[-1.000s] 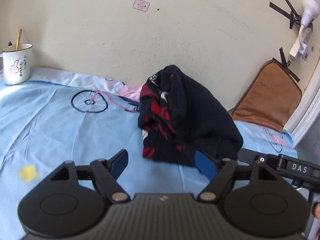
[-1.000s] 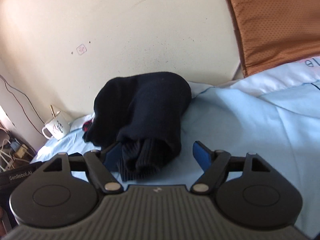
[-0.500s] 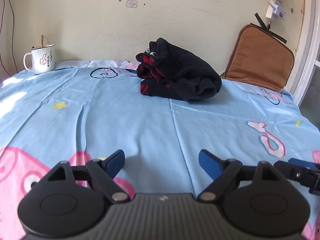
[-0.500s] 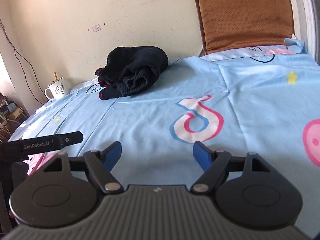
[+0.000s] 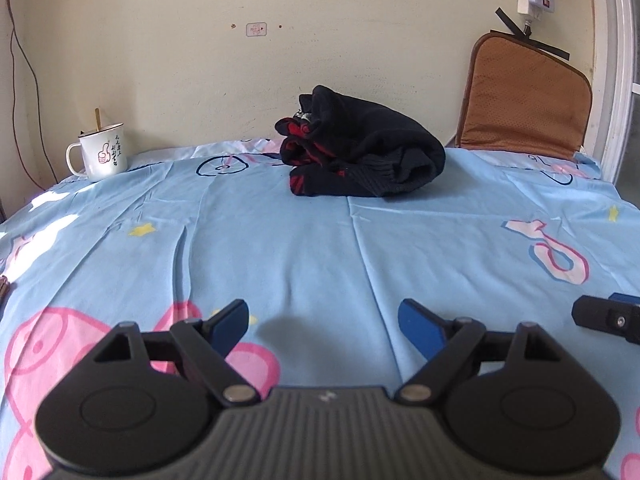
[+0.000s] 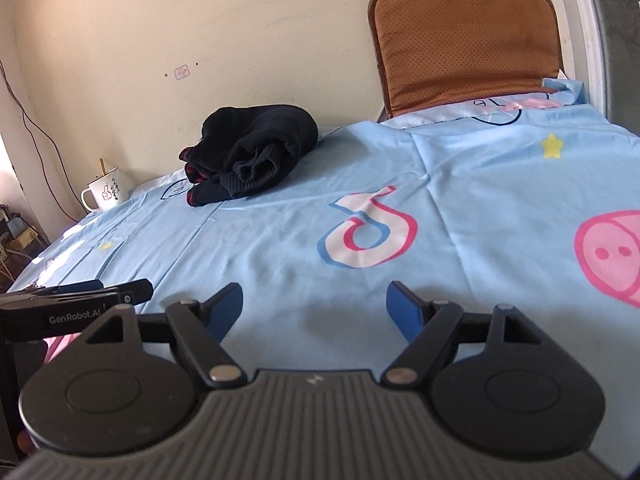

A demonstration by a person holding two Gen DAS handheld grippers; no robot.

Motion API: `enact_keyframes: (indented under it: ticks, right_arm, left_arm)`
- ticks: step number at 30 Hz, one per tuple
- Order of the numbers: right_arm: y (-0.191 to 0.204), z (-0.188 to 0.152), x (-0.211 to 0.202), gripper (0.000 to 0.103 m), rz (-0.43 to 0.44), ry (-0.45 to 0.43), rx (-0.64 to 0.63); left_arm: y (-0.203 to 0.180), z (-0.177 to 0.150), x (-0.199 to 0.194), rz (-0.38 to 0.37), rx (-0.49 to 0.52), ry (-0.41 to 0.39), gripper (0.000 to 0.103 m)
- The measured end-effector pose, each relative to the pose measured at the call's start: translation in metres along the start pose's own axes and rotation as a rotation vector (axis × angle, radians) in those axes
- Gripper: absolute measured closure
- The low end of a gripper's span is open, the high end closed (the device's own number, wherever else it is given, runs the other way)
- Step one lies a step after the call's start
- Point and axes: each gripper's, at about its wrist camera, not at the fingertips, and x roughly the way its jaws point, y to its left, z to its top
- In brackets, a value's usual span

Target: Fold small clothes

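Across the bed, the blue sheet (image 5: 280, 240) lies smooth and bare in front, likely kept free as folding space. Against the far wall sits the dark garment (image 5: 360, 156), a bundled heap that looks already folded and set aside. Both hand-held grippers, left (image 5: 324, 322) and right (image 6: 314, 306), hover low near the front edge, jaws apart and empty; the left's have just been opening.

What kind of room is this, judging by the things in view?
Probably a bedroom at home: a cartoon-print blue sheet covers a bed-like surface along the wall, with a bundled dark garment, an enamel mug and a brown cushion.
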Motion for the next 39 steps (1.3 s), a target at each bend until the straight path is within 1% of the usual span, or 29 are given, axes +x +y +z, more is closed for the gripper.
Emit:
enact_keyframes:
  ticks: [8, 13, 16, 20, 22, 23, 28, 34, 39]
  right_arm:
    - [0.005, -0.001, 0.002, 0.02, -0.016, 0.006, -0.022]
    - [0.008, 0.002, 0.004, 0.02, -0.026, 0.005, -0.025]
    - [0.014, 0.008, 0.005, 0.02, -0.014, -0.017, -0.023]
    - [0.023, 0.016, 0.014, 0.017, -0.031, -0.056, -0.079]
    - [0.02, 0.013, 0.024, 0.017, -0.026, -0.032, -0.061]
    - [0.019, 0.014, 0.03, 0.017, -0.029, 0.005, -0.044]
    - [0.014, 0.014, 0.027, 0.016, -0.005, -0.001, 0.0]
    - [0.014, 0.015, 0.027, 0.013, 0.022, 0.006, -0.007]
    - [0.013, 0.015, 0.027, 0.013, 0.03, 0.005, 0.0]
  left_arm:
    - [0.002, 0.002, 0.002, 0.018, -0.007, 0.008, 0.006]
    - [0.008, 0.003, 0.006, 0.027, -0.041, 0.038, 0.0]
    - [0.011, 0.003, 0.009, 0.023, -0.059, 0.063, 0.0]
    - [0.009, 0.003, 0.009, 0.023, -0.048, 0.066, 0.0]
    - [0.01, 0.003, 0.01, 0.019, -0.046, 0.066, 0.0]
    - [0.011, 0.003, 0.01, 0.016, -0.048, 0.064, 0.0]
    - [0.008, 0.003, 0.011, -0.012, -0.032, 0.065, 0.0]
    - [0.001, 0.003, 0.013, 0.006, 0.014, 0.081, 0.0]
    - [0.003, 0.003, 0.012, -0.004, 0.007, 0.077, 0.0]
